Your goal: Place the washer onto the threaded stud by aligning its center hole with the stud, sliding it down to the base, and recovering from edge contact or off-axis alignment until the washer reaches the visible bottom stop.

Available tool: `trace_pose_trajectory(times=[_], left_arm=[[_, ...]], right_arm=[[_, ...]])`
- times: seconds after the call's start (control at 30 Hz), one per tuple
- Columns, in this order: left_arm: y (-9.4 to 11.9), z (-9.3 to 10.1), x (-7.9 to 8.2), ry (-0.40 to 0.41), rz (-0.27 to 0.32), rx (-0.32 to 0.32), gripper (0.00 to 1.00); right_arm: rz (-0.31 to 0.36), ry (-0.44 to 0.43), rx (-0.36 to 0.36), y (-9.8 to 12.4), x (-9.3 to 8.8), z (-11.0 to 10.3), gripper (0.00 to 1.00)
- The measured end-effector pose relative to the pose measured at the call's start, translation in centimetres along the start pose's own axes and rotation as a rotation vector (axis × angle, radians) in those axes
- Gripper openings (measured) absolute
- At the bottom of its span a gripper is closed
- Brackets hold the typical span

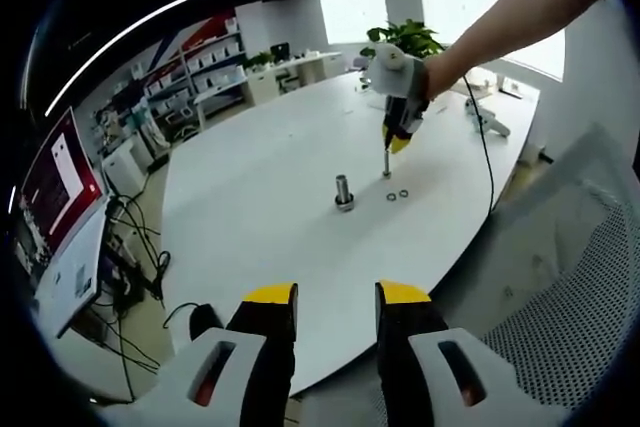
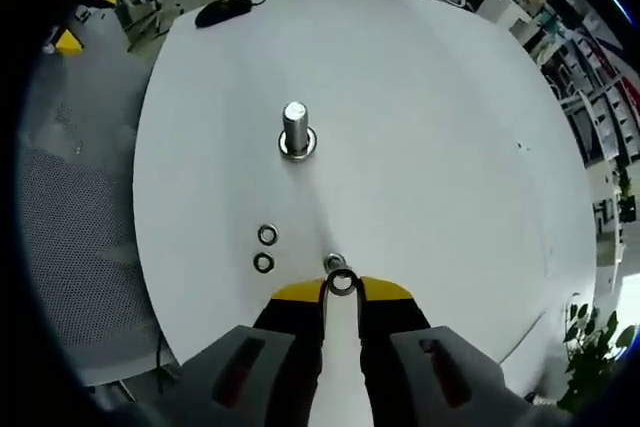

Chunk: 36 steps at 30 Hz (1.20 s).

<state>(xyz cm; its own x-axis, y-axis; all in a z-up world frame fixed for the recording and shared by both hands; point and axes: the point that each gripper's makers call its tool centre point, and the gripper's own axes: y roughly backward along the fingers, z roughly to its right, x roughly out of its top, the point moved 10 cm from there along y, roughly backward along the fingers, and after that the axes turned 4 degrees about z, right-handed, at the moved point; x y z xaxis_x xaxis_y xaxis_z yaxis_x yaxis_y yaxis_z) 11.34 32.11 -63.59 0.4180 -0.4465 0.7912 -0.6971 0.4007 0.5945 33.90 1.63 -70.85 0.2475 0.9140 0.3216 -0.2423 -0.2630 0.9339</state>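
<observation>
Right gripper [image 2: 341,290] pinches a washer [image 2: 341,282] near two loose washers [image 2: 265,248]; stud [image 2: 295,130] stands farther off, bare table [image 2: 450,147] around; left gripper [image 1: 336,297] open, over the table's near edge

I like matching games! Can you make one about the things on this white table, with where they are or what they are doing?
Things:
1. threaded stud
2. right gripper
3. two loose washers
4. left gripper

Places or states:
A. lying flat on the table, side by side
B. standing upright on its base
C. open, back at the table's edge
D. shut on a washer, tips down near the table

Pairs: 1-B, 2-D, 3-A, 4-C
</observation>
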Motion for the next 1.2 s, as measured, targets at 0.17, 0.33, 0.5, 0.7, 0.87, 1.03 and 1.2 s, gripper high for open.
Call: trace_pose_trajectory(times=[0.17, 0.33, 0.5, 0.7, 0.87, 1.03, 1.2], left_arm=[[0.0, 0.0, 0.0, 0.000, -0.002, -0.002, 0.29], [-0.1, 0.0, 0.0, 0.002, -0.002, -0.001, 0.29], [-0.1, 0.0, -0.1, 0.000, -0.006, -0.006, 0.29], [-0.1, 0.1, -0.1, -0.004, -0.011, -0.010, 0.29], [-0.2, 0.2, -0.1, -0.008, -0.018, -0.016, 0.29], [-0.2, 0.2, -0.1, -0.008, -0.021, -0.017, 0.29], [-0.2, 0.2, -0.1, -0.004, -0.020, -0.018, 0.29]], right_arm=[[-0.003, 0.004, 0.002, -0.4, 0.1, 0.0, 0.14], [-0.002, -0.002, -0.004, -0.7, 0.1, 0.0, 0.14], [-0.007, 0.007, 0.003, -0.9, 0.2, 0.0, 0.14], [-0.016, -0.005, 0.005, -1.7, 0.0, -0.1, 0.14], [-0.027, -0.021, 0.013, -2.8, -0.7, -0.1, 0.14], [-0.029, -0.052, 0.024, -3.6, -1.0, -0.2, 0.14], [-0.037, -0.064, 0.029, -4.4, -1.3, -0.4, 0.15]])
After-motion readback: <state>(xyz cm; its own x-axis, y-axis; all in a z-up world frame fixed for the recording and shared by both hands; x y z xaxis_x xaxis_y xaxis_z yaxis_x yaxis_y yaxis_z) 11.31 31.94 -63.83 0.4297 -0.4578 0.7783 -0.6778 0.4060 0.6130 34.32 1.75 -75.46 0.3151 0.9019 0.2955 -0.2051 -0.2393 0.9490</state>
